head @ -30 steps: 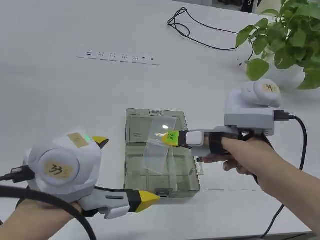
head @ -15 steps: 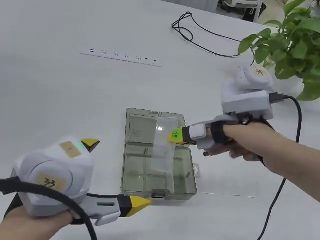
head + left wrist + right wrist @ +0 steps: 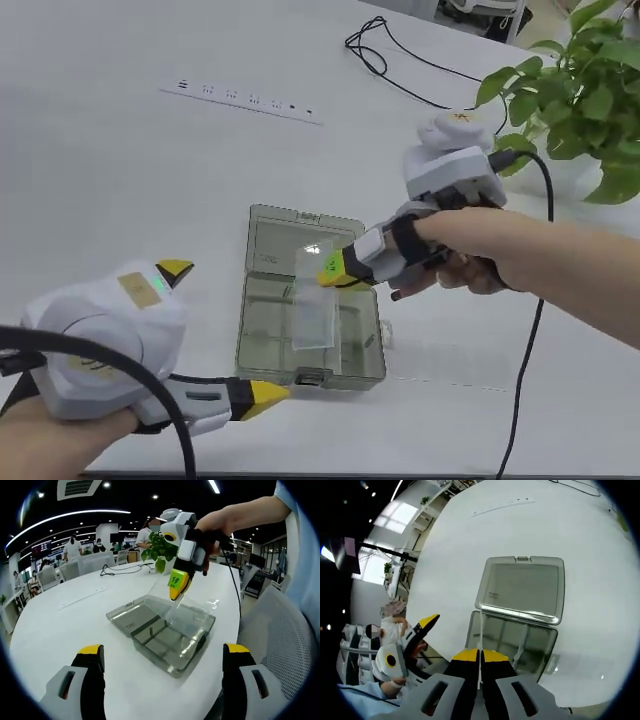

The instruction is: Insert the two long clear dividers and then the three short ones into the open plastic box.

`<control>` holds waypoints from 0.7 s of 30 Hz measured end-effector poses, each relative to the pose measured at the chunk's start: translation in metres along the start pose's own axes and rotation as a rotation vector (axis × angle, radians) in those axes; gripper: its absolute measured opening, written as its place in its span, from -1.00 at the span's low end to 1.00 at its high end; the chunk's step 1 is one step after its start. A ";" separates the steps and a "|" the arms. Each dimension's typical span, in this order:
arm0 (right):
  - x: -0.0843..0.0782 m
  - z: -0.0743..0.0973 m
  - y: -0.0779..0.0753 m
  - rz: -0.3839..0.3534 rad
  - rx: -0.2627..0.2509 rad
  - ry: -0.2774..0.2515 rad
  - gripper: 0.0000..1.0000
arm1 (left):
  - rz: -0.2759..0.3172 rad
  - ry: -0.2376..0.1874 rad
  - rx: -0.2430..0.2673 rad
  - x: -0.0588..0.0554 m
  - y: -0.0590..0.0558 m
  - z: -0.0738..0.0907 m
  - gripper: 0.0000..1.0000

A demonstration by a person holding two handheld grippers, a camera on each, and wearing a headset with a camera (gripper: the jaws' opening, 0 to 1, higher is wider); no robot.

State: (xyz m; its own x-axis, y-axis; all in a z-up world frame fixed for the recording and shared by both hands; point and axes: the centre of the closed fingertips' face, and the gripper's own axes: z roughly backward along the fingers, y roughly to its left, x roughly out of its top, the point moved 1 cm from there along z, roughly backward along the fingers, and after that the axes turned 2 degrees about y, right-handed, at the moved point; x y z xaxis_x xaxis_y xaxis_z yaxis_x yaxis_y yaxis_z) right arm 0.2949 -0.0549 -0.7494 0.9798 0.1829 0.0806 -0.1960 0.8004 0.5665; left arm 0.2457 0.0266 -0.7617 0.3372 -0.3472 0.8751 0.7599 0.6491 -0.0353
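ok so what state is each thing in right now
plastic box: open, lid folded back flat on the table
clear divider: pinched at its top edge, hanging tilted over the box
right gripper: shut on the clear divider
left gripper: open, empty, apart from the box

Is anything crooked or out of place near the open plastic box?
The clear divider, pinched in the right gripper, hangs slanted over the greenish transparent plastic box, apparently not seated. Nothing else looks odd.

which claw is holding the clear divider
The right claw, shut on the clear divider over the open box. The left claw stands open and empty.
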 end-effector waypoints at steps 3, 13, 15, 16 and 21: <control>-0.001 -0.004 0.002 -0.049 -0.006 0.032 -0.97 | 0.009 -0.001 0.000 -0.003 -0.001 -0.001 1.00; -0.001 -0.015 -0.007 -0.153 -0.013 0.103 -0.97 | 0.024 0.001 0.001 -0.008 -0.002 -0.001 1.00; -0.001 -0.016 -0.011 -0.164 -0.028 0.112 -0.98 | 0.024 0.002 0.002 -0.008 -0.002 -0.001 1.00; -0.003 -0.016 -0.012 -0.170 -0.030 0.130 -0.98 | 0.023 0.001 0.002 -0.008 -0.002 -0.001 1.00; -0.007 -0.020 -0.016 -0.196 -0.039 0.156 -0.98 | 0.027 0.002 0.005 -0.008 0.000 -0.001 1.00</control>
State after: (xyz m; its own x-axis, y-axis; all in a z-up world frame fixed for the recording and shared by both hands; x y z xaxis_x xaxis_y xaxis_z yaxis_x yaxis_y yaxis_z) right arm 0.2903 -0.0581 -0.7755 0.9820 0.1055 -0.1569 -0.0073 0.8503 0.5262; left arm 0.2436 0.0289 -0.7693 0.3585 -0.3308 0.8729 0.7476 0.6617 -0.0563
